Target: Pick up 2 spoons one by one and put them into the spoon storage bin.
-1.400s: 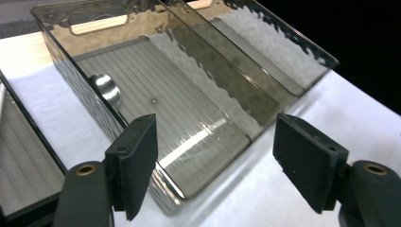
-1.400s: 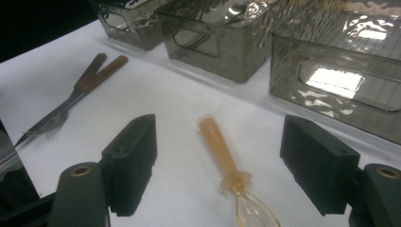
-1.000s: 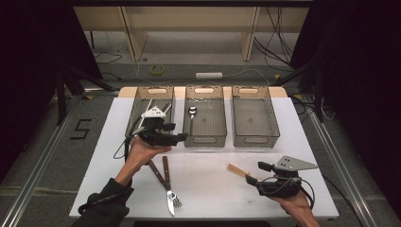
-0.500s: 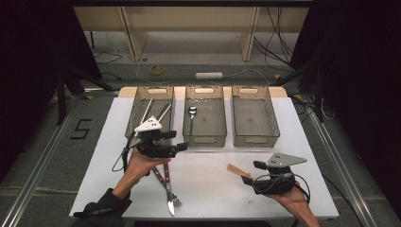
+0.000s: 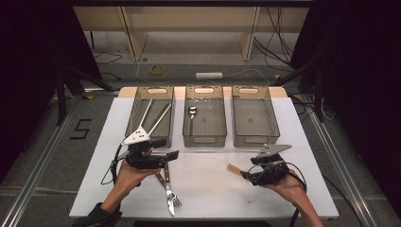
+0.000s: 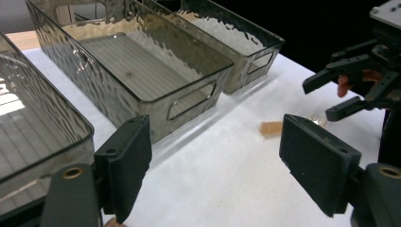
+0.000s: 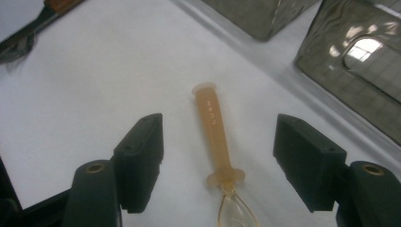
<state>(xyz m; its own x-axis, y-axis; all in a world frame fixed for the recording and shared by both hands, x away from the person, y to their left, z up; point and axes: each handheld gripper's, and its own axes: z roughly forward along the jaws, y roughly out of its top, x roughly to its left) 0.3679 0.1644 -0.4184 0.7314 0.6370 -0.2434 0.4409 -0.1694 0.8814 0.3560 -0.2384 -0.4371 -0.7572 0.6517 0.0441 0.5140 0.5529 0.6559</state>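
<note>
The table (image 5: 213, 184) looks matt white and smooth, while the three bins (image 5: 253, 118) are smoky see-through plastic with a rippled, glossy wall. The spoon (image 7: 215, 137) has a dull orange plastic handle and a clear bowl. The gripper (image 7: 220, 163) pads (image 7: 142, 158) look like matt black, slightly grainy plastic.

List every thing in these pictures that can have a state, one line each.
left gripper: open, nothing between jaws.
right gripper: open, jaws just closing, astride the spoon handle.
orange-handled spoon: flat on table.
left bin: holds long utensils.
middle bin: holds one spoon.
right bin: empty.
fork: on table.
</note>
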